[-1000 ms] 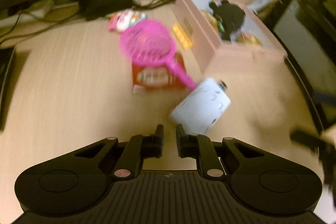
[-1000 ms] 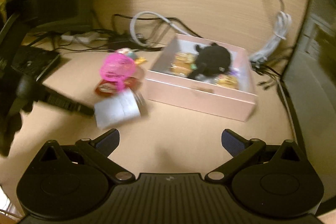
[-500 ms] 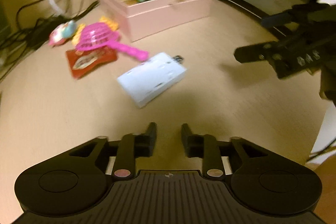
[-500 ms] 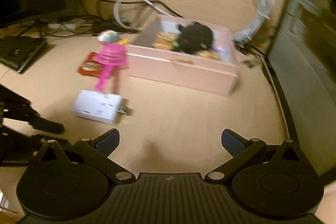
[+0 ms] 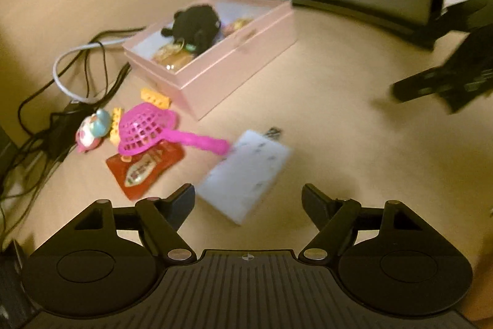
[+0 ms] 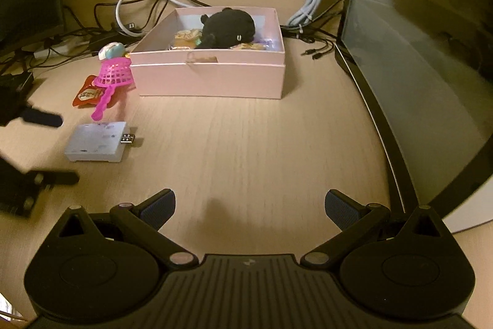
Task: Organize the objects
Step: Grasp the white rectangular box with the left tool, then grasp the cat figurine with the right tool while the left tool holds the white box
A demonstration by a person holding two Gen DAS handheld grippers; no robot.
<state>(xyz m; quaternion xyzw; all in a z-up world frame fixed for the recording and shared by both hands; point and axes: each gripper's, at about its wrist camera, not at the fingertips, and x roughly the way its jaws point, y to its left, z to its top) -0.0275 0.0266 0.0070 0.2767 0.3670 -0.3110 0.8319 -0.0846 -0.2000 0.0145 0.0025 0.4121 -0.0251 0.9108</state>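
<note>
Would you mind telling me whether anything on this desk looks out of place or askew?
Yes: several items lie loose beside the pink box instead of inside it. The pink strainer rests tilted on a red packet, and the white adapter lies alone nearer the left gripper, whose fingers are opening.

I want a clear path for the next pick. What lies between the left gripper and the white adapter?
Only bare desk: in the left wrist view the left gripper, jaws opening and empty, points at the white adapter directly ahead.

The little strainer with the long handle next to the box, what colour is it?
Bright pink, mesh and handle alike. The strainer shows sharpest in the right wrist view.
</note>
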